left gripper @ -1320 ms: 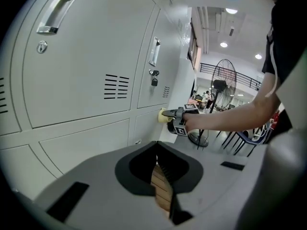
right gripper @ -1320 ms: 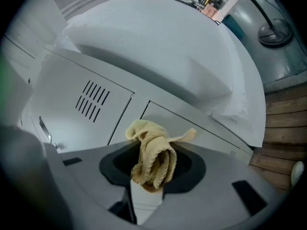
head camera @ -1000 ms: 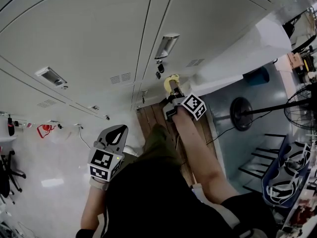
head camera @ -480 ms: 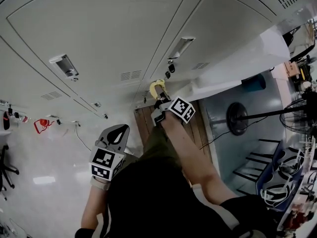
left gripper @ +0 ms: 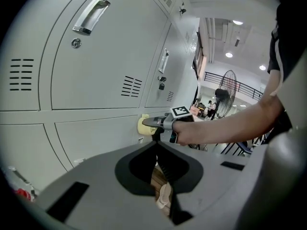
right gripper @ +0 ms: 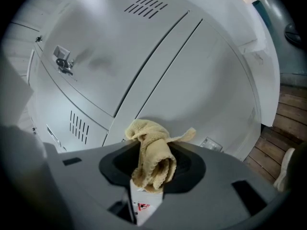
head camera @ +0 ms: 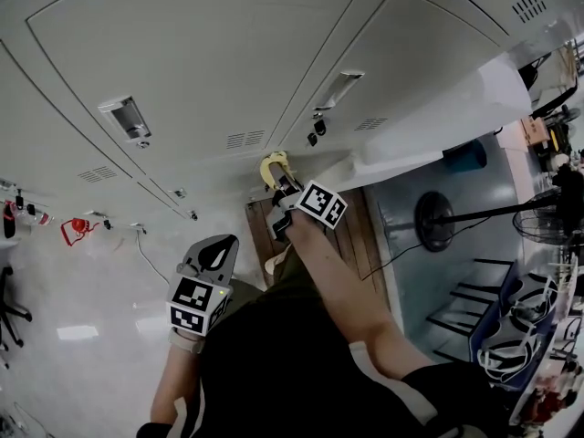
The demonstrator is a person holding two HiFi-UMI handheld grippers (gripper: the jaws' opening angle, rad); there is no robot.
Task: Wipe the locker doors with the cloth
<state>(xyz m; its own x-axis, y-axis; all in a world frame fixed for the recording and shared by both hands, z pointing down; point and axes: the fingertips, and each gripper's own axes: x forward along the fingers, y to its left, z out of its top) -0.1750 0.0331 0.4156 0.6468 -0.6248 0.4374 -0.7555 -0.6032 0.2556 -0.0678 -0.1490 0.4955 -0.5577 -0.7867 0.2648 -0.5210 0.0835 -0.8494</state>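
Note:
Pale grey locker doors (head camera: 201, 71) fill the upper head view. My right gripper (head camera: 279, 179) is stretched out to them, shut on a bunched yellow cloth (head camera: 271, 165) that presses on the lower door near the seam between two doors. In the right gripper view the cloth (right gripper: 152, 140) bulges out of the right gripper (right gripper: 152, 169) against the door (right gripper: 192, 80). The left gripper view shows the cloth (left gripper: 141, 127) touching the door (left gripper: 96, 71). My left gripper (head camera: 217, 241) hangs low by the body, away from the lockers; the left gripper (left gripper: 157, 145) is shut on nothing.
The doors carry metal handles (head camera: 126, 117), vent slots (head camera: 243, 139) and a dark padlock (head camera: 316, 133). A wooden floor strip (head camera: 360, 235) runs along the base. To the right are a standing fan (head camera: 436, 215) and stacked chairs (head camera: 520, 327). A shoe (left gripper: 163, 195) is below.
The right gripper has slid the cloth leftward and a little up along the locker door. The left gripper has stayed where it was.

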